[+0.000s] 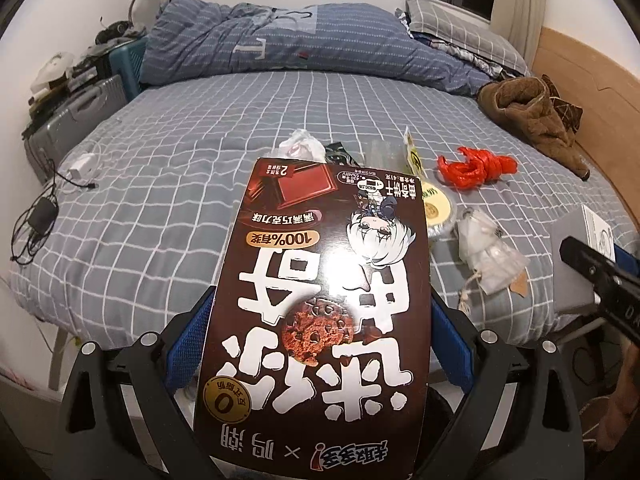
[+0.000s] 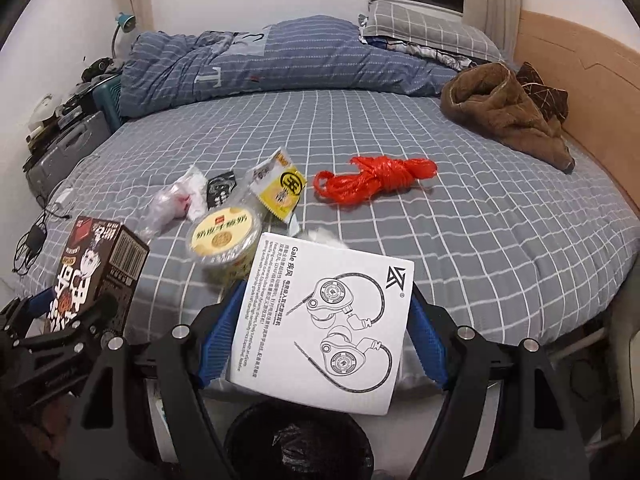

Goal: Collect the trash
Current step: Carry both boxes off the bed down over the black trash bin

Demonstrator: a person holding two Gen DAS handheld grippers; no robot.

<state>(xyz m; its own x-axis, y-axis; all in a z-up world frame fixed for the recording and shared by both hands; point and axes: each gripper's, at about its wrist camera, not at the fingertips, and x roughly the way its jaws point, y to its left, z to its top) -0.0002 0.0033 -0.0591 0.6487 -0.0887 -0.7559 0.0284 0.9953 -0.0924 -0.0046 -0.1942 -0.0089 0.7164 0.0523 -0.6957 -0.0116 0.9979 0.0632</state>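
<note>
- In our left wrist view, our left hand-held gripper [image 1: 320, 344] has its blue pads pressed on both sides of a brown cookie box [image 1: 320, 304], which fills the middle of the frame with its print upside down.
- In our right wrist view, our right hand-held gripper [image 2: 324, 328] stands fairly wide, its blue fingers on either side of a white earphone box [image 2: 324, 316] with a line drawing of earphones on it; the box sits between them and looks held.
- At 6 o'clock below that white box we see a black bin [image 2: 298, 440] with a dark liner.
- At 9 o'clock in the right view the cookie box [image 2: 94, 264] shows again, gripped by the left tool.
- The rest of the trash lies on the bed [image 2: 480, 240], on its grey checked sheet: a round yellow-lidded tub [image 2: 224, 238] at 11 o'clock of the white box, a yellow sachet [image 2: 282, 188] just beyond it, a small black wrapper [image 2: 220, 192] beside that, and a crumpled white-and-pink wrapper [image 2: 176, 204] further towards 10 o'clock.
- A bundle of red plastic string [image 2: 376, 178] lies at 12 to 1 o'clock, well apart from the tub.
- In the left view a crumpled clear bag [image 1: 488, 258] rests at 3 o'clock of the cookie box.
- A brown fleece garment [image 2: 508, 108] lies at 2 o'clock by the wooden headboard [image 2: 580, 60].
- A folded blue quilt [image 2: 260, 64] lies across the far end at 12 o'clock.
</note>
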